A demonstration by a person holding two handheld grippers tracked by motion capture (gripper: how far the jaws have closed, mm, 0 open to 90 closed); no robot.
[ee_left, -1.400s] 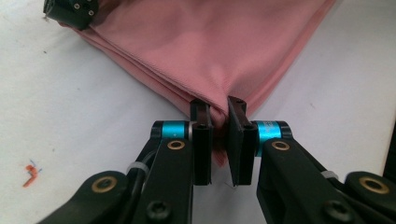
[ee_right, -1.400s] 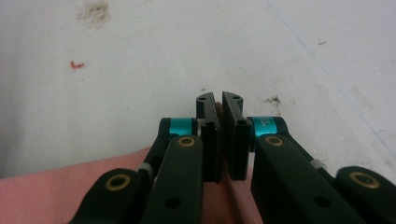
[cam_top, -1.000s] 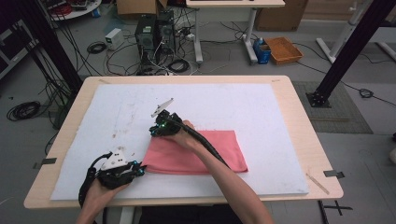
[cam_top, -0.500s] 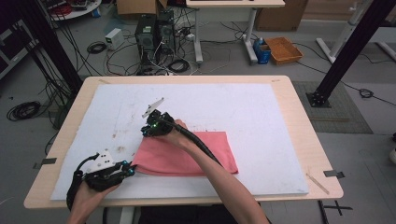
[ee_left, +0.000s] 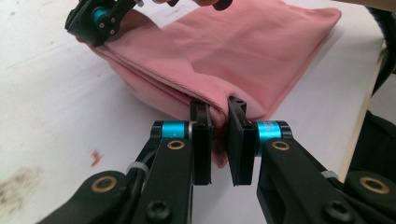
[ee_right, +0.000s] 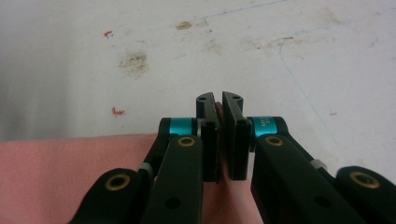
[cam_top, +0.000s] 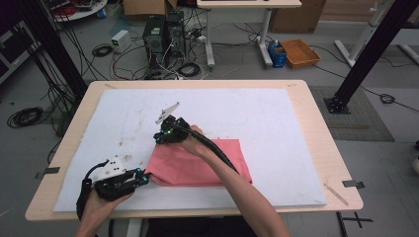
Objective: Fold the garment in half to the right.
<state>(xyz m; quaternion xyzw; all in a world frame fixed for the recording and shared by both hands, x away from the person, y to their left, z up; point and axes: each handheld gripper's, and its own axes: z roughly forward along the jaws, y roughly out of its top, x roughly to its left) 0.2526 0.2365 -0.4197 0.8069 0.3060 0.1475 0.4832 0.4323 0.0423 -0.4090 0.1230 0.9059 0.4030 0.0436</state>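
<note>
1. The pink cloth point(cam_top: 197, 165) lies folded on the white mat point(cam_top: 257, 123), toward the near edge of the table point(cam_top: 326, 148), a little left of centre.
2. My left gripper point(ee_left: 218, 128) is clamped on the cloth's near-left corner; in the left gripper view several stacked layers bunch between the jaws.
3. My right gripper point(ee_right: 218, 122) is pinched on the far-left corner, with a sliver of pink showing between its nearly closed jaws.
4. I judge the step in hand to be dragging or folding the cloth by its left edge. To do it well I would move both hands together at the same height, so the edge stays taut and the layers do not fan apart.
5. The risk is the lower layers slipping out of the left grip, so I would go slowly.
6. The mat is stained and scuffed point(ee_right: 133, 60) beyond the cloth.
</note>
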